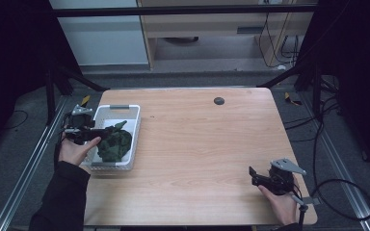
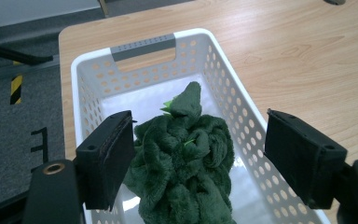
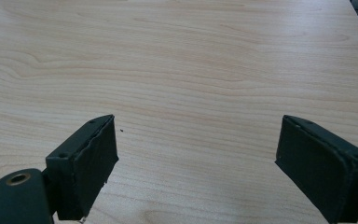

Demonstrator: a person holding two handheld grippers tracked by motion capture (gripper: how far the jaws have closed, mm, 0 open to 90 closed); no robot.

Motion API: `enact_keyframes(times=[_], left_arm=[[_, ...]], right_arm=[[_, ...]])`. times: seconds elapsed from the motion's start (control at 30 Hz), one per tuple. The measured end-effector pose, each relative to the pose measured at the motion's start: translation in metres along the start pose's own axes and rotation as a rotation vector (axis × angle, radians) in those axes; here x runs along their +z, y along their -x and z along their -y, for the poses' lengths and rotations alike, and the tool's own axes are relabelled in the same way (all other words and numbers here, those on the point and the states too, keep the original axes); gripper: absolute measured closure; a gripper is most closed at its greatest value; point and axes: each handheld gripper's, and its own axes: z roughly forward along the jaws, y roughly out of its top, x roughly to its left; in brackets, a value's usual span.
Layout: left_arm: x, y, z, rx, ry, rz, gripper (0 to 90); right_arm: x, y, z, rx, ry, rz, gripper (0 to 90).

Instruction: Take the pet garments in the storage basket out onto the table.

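A fuzzy green cloth (image 2: 184, 158) lies in the white basket (image 2: 223, 70) between the wide-open left gripper (image 2: 200, 158), and the right gripper (image 3: 198, 163) gapes over bare table (image 3: 177, 60).

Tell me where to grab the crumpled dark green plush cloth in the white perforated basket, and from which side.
Grip the crumpled dark green plush cloth at its raised central bunch, coming from above: the white perforated plastic basket walls block its sides. The left gripper, jaws wide open, already straddles it.
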Motion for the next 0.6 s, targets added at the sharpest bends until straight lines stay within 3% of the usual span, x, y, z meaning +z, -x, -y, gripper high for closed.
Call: enact_keyframes(times=[0.2,0.6], left_arm=[[0.007,-0.003,0.0,0.008,-0.049,-0.008,23.1],[0.015,-0.009,0.001,0.006,-0.093,-0.014,21.8]], right_arm=[[0.001,0.0,0.0,-0.004,-0.007,-0.004,12.2],[0.002,0.0,0.001,0.002,-0.021,-0.009,12.0]])
